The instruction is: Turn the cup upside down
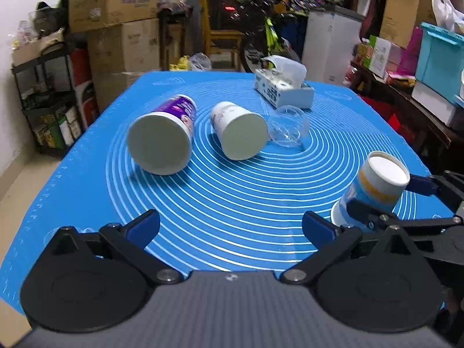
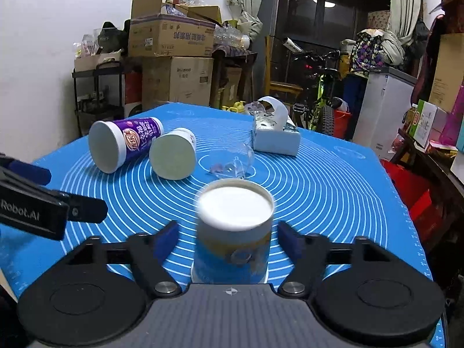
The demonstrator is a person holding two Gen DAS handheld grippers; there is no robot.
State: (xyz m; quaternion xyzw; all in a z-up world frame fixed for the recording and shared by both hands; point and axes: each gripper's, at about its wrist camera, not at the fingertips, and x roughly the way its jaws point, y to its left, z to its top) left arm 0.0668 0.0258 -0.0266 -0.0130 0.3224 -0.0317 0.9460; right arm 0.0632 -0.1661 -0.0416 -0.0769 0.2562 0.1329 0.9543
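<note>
Cardboard boxes (image 2: 171,40) and a bicycle (image 2: 316,92) are crowding the room behind a blue mat (image 2: 333,191) that is covering the table. On the mat, a tissue box (image 2: 275,139), a purple cup (image 2: 124,142) and a white cup (image 2: 174,153) are lying near the far side, both cups on their sides. Nearer, the blue and yellow cup (image 2: 232,240) is standing upside down, base up, between the spread fingers of the right gripper (image 2: 229,237), which are not touching it. The left gripper (image 1: 232,229) is hovering wide open with nothing between its fingers.

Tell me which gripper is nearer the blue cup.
Right. The right gripper straddles the blue cup, fingers open either side. The left gripper is open off to the cup's left.
</note>
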